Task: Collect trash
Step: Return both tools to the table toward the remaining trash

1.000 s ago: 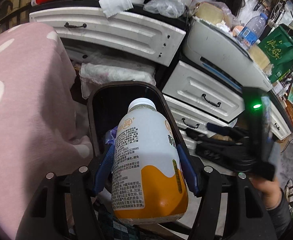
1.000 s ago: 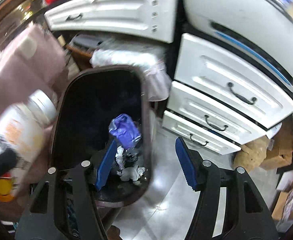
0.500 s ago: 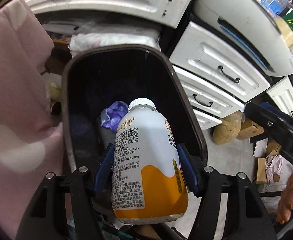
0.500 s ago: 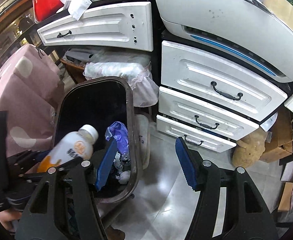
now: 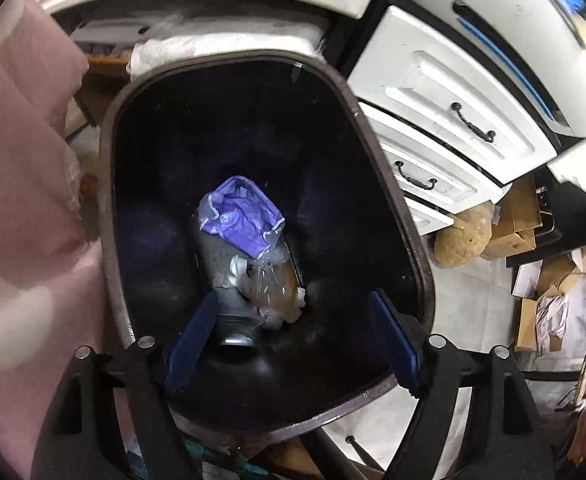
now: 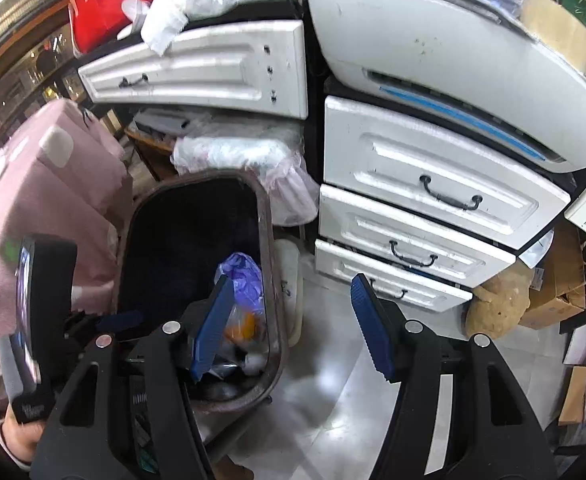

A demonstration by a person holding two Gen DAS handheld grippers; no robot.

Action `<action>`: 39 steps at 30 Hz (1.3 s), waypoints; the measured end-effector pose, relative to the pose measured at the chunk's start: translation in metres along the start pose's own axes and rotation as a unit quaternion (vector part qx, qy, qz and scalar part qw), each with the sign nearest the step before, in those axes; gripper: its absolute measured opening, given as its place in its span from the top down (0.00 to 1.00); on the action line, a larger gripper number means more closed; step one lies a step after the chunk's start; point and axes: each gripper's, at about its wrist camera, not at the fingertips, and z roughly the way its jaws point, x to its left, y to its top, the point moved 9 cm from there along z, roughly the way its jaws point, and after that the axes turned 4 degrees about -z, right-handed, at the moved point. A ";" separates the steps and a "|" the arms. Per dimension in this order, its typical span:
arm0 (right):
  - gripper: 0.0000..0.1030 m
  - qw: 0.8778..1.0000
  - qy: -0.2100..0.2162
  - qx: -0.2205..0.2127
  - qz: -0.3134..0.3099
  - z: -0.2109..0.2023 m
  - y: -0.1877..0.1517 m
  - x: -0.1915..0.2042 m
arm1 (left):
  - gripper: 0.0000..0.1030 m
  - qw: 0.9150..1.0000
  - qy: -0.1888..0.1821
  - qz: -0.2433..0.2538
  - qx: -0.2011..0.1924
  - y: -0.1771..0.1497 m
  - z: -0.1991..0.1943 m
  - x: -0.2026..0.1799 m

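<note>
My left gripper (image 5: 293,340) is open and empty, held over the mouth of the dark trash bin (image 5: 389,200). Inside the bin lie a crumpled purple bag (image 5: 241,216) and clear plastic with an orange-brown blur (image 5: 273,288). The white and orange bottle shows only as an orange patch (image 6: 245,322) among the trash in the right wrist view. My right gripper (image 6: 289,328) is open and empty, over the floor at the bin's (image 6: 271,240) right rim. The left gripper's body (image 6: 45,312) shows at the far left of that view.
White drawers (image 6: 433,184) stand right of the bin. A pink cloth with white dots (image 5: 17,200) hangs on its left. Plastic-wrapped bundles (image 6: 237,148) lie behind it. Cardboard boxes (image 5: 533,216) and a tan sack (image 6: 497,304) sit on the floor at right.
My left gripper has opened and let go of the white and orange bottle, which has dropped into the bin. The left gripper has moved further over the bin. The right gripper stays open.
</note>
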 end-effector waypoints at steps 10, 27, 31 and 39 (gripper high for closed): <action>0.15 0.995 0.018 -0.091 0.031 -0.045 0.036 -0.001 | 0.12 0.991 -0.015 0.056 -0.120 -0.010 -0.096 -0.021; 0.12 0.980 0.144 -0.116 -0.073 -0.078 0.060 0.144 | 0.06 0.960 0.041 0.034 -0.277 -0.026 -0.249 0.057; 0.12 0.972 0.174 -0.116 -0.110 -0.085 0.059 0.189 | 0.06 0.956 0.069 -0.006 -0.284 -0.036 -0.268 0.102; 0.12 0.951 0.221 -0.109 -0.185 -0.097 0.051 0.278 | 0.06 0.944 0.115 -0.085 -0.297 -0.063 -0.297 0.191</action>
